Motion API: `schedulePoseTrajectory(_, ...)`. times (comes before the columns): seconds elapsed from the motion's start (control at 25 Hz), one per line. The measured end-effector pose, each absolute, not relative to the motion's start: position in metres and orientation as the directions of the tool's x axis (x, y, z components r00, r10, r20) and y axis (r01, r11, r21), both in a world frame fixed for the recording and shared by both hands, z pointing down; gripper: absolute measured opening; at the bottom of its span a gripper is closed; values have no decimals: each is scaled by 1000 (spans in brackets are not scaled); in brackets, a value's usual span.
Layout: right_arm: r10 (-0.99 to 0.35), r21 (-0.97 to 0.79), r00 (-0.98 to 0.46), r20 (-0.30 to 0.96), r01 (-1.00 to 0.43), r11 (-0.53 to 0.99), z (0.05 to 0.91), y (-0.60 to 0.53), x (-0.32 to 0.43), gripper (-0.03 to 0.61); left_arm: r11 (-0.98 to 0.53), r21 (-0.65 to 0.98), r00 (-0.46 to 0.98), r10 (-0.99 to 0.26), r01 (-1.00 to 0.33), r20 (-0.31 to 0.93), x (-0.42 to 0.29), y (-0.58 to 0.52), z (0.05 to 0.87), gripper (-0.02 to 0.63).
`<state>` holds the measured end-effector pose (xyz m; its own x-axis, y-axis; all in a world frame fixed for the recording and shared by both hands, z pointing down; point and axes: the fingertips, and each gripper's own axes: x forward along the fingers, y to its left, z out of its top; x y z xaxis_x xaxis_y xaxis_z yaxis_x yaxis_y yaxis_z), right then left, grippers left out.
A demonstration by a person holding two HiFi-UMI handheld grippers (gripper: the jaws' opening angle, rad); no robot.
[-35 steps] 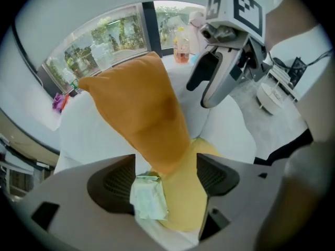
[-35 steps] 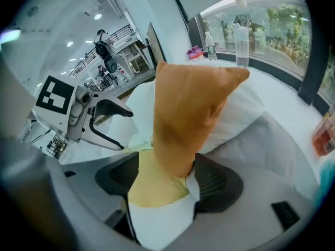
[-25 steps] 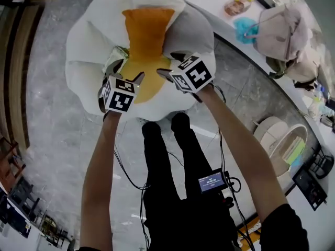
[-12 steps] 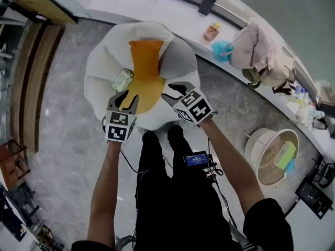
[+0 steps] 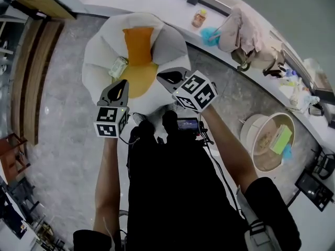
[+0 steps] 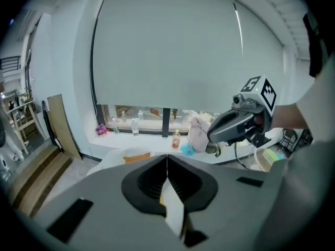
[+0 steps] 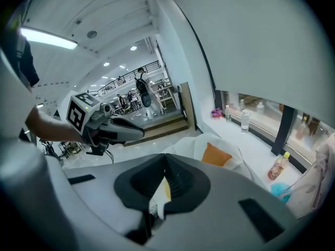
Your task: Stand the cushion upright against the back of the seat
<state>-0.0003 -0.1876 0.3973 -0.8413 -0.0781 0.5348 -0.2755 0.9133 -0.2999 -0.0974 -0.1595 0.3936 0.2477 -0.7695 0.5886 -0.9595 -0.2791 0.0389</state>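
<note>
- The cushion stands on its edge in the chair, leaning on the backrest with its orange face toward me. Job looks basically done to me.
- My left gripper: the jaws have just been closing and now meet flat with nothing between them. Its own view looks past the tips at the window wall, not at any fabric.
- My right gripper: same deal, jaws just closed right up on nothing. Its view catches the cushion well beyond the tips, sitting in the chair.
- I'm holding both side by side over the chair's front edge, well apart from the cushion, so nothing of mine is propping it.
- It sits between the puffy side lobes, which is probably why it doesn't flop sideways.
- Only worry: soft chair, soft cushion, so it could slump forward onto the yellow seat pad.
- There's a small pale packet just beside the pad; can't tell what it is.
</note>
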Motion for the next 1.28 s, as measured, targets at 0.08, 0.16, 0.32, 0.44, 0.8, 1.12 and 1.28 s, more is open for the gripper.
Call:
schedulePoseTrajectory(0.08, -61, -310, -851, 522, -256, 916, 388, -174, 3, 17, -264, 89, 267, -782, -960, 563, -91, -145, 384, 14)
schedulePoseTrajectory(0.16, -64, -323, -866, 496, -252, 912, 377, -161, 4, 17, -253, 134, 285, -790, -958, 543, -89, -129, 374, 14)
schedulePoseTrajectory(0.32, -105, -331, -890, 444, -271, 904, 352, -143, 2, 17, -240, 196, 308, -805, -951, 508, -91, -106, 354, 14)
schedulePoseTrajectory(0.44, -141, -330, -896, 422, -297, 896, 340, -128, -1, 17, -238, 231, 323, -817, -943, 477, -97, -88, 342, 14)
schedulePoseTrajectory(0.8, -195, -296, -882, 429, -341, 892, 320, -52, -43, 16, -306, 283, 401, -828, -909, 392, -137, -5, 310, 14)
schedulePoseTrajectory(1.12, -169, -312, -878, 447, -330, 891, 313, 29, -88, 16, -389, 307, 479, -817, -868, 321, -167, 77, 297, 14)
schedulePoseTrajectory(1.28, -176, -296, -875, 451, -333, 895, 310, 67, -109, 16, -427, 296, 511, -797, -854, 323, -182, 122, 299, 14)
